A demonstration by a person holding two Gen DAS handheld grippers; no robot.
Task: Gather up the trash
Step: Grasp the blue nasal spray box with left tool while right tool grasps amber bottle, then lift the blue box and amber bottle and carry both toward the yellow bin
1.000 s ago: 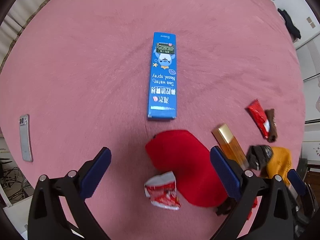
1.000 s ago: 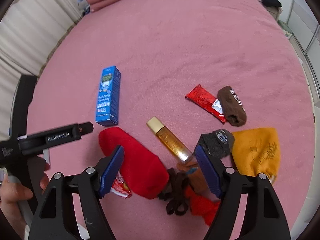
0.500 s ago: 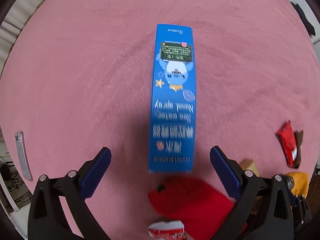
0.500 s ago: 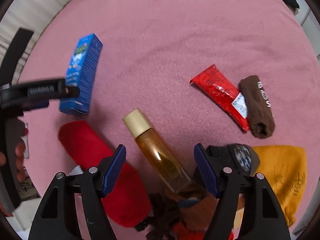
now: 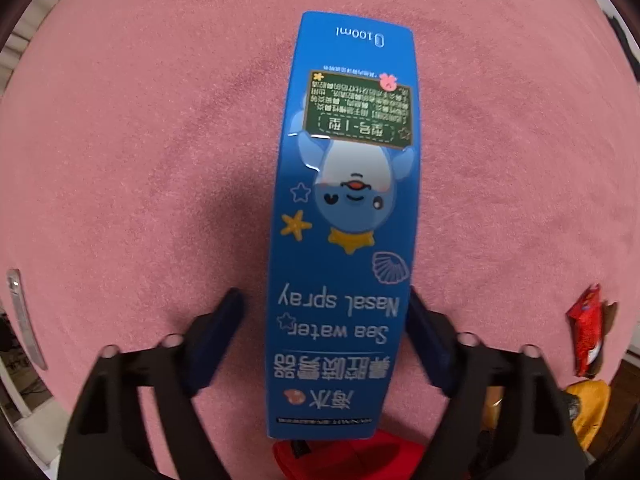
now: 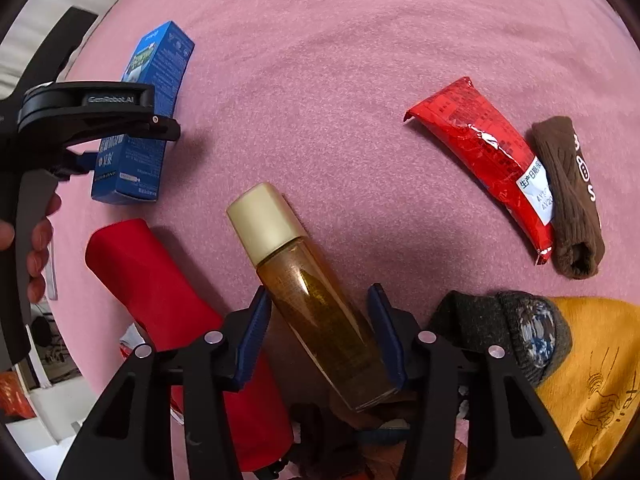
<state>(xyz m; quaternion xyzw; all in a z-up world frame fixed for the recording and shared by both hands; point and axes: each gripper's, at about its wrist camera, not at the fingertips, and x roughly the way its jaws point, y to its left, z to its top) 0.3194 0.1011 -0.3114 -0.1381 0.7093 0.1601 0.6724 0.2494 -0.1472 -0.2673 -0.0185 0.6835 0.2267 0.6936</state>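
L gripper point(image 5: 324, 336) closing round the nasal spray box point(image 5: 344, 216), one pad touching, no grip yet | R gripper point(image 6: 316, 340) closing astride the gold bottle point(image 6: 308, 296), just right of box, gaps both sides | prob straddling for a clean pinch

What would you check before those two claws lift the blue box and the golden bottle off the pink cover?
1. Blue box sits between the left claw pads: ok.
2. Left claw closing, grip firm: cannot tell.
3. Golden bottle sits between the right claw pads: ok.
4. Right claw closing, pads pressing: not ok, gaps show.
5. Red cloth clear of the bottle: cannot tell.
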